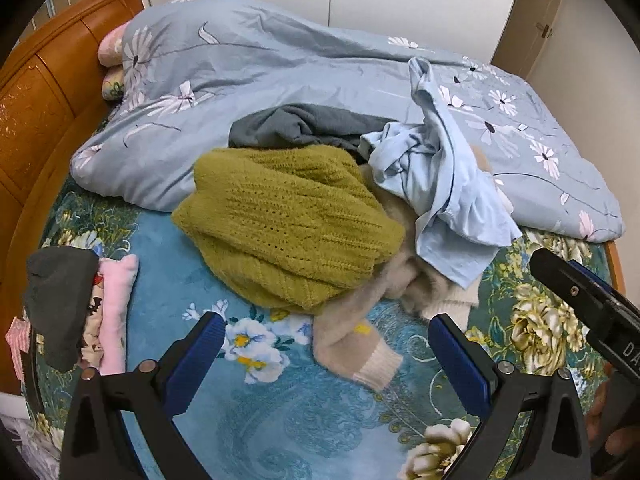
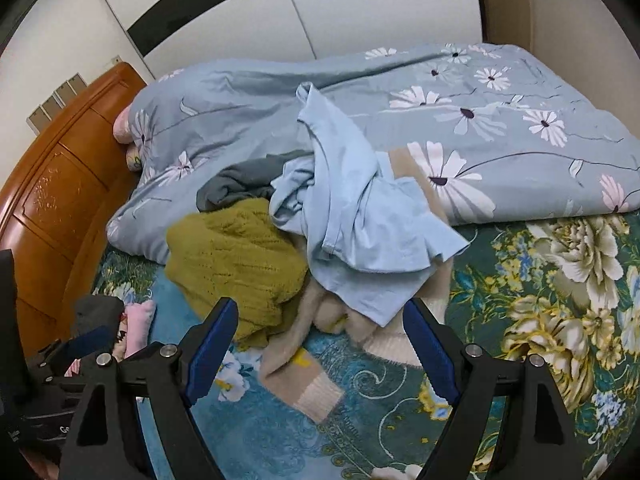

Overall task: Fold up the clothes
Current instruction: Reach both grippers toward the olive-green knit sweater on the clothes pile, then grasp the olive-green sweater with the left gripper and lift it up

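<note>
While both tongs hang over the near edge of the bed (image 1: pixel 168 280), neither touches any cloth: left tongs (image 1: pixel 326 354) spread wide with nothing between them, right tongs (image 2: pixel 320 340) likewise wide and holding nothing. Unfolded clothes sit in one heap mid-bed, against the rolled blue floral duvet (image 1: pixel 280 64) along the far edge. Heap contents: olive knit sweater (image 1: pixel 292 224) on the headboard side, beige fuzzy sweater (image 1: pixel 356 332) underneath with one cream-cuffed sleeve trailing toward the near edge, light blue shirt (image 2: pixel 360 240) draped on top toward the foot side, dark grey garment (image 1: pixel 304 124) at the back, mostly buried. Small stack of folded items (image 1: pixel 108 308) near the headboard corner, pink and dark pieces, apart from the heap.

Handling guess: everything is soft and limp, no stiffness. Light blue shirt looks thin and light, should lift free easily; likely first pick since it's on top. Pinch it at a hem corner or shoulder seam, one tong each side, so it hangs flat. Knits look bulkier, heavier, stretchy; loose weave could snag, so grab at ribbed cuffs or hem. Beige sleeve is pinned under the olive knit; pulling it may drag the heap.
</note>
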`<state>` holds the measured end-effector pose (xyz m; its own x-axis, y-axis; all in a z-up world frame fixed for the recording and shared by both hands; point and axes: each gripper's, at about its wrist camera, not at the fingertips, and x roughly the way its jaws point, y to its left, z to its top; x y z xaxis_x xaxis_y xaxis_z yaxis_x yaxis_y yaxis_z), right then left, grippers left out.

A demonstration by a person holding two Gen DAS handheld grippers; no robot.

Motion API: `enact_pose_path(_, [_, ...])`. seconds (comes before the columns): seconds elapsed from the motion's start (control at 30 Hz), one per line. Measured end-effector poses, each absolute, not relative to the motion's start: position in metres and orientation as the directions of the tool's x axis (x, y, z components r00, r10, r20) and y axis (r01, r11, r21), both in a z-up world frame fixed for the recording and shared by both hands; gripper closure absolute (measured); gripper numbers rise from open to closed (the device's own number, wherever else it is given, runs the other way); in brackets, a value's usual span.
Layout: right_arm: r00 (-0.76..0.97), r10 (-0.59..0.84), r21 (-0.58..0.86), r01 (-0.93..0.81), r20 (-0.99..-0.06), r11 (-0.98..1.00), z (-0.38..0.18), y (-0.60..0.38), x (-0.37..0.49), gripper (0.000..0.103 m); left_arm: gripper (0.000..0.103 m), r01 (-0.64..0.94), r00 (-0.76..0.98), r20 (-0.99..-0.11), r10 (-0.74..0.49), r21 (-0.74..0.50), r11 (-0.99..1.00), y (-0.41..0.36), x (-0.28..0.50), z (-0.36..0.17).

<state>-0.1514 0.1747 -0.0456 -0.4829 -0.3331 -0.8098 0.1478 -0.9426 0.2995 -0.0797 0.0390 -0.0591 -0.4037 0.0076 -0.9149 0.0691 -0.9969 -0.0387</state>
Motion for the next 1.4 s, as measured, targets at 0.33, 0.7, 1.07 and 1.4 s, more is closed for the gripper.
enact_pose_path(0.33, [-0.427, -0.309, 0.271, 0.148, -0.850, -0.951, -0.075, 0.161, -0.171, 0.018, 0.000, 0.076, -0.350, -0.937, 0.027, -0.058, -0.995, 0.029, -0.098, -0.092])
enact_pose_path(0.7, [-0.382, -0.285, 0.243, 0.155, -0.879, -0.958, -0.103, 0.146, -0.194, 0.018, 0.000, 0.066, -0.296, -0.952, 0.080, -0.104, -0.992, 0.018, -0.119, -0.123])
enact_pose_path(1.07, [-0.336, -0.260, 0.233, 0.120, -0.905, -0.965, -0.131, 0.147, -0.202, 0.018, 0.000, 0.105, -0.298, -0.949, 0.107, -0.144, -0.984, 0.000, -0.143, -0.151])
enact_pose_path(1.4, [-0.242, -0.199, 0.211, -0.024, -0.950, -0.977, -0.160, 0.188, -0.151, 0.018, 0.000, 0.007, -0.306, -0.944, 0.122, -0.131, -0.991, 0.035, -0.196, -0.172])
